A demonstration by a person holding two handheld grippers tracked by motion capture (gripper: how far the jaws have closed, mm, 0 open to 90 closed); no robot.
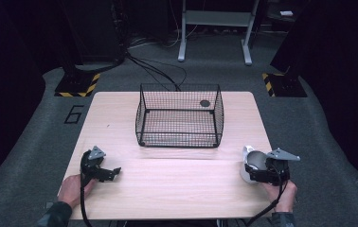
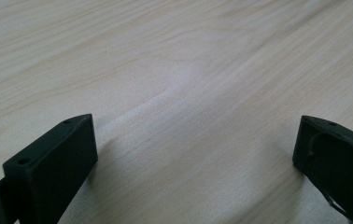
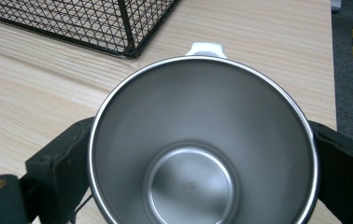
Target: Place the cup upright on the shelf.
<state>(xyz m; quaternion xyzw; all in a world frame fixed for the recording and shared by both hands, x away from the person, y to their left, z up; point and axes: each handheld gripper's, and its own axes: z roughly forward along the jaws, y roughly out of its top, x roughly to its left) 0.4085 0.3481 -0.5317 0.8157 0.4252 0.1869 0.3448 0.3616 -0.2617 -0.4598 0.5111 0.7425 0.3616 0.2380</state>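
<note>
The right gripper (image 1: 258,171) is pinching a steel mug (image 3: 202,154) between its jaws near the wire basket (image 1: 179,116), while the left gripper (image 1: 105,171) is holding its jaws spread over the worktop (image 1: 177,179).

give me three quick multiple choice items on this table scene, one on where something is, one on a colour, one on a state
1. Where is the wire basket?
A. at the middle of the far half of the table
B. on the floor
C. under the left gripper

2. What colour is the outside of the cup?
A. red
B. white
C. green

3. How do the left gripper's jaws stand?
A. shut on the cup
B. shut on the basket
C. open, nothing between them

Answers:
1 A, the high view shows it on the wood beyond both grippers.
2 B, a white wall and white handle show around its steel inside.
3 C, the left gripper view shows bare wood between the jaws; the right gripper holds the cup.
</note>
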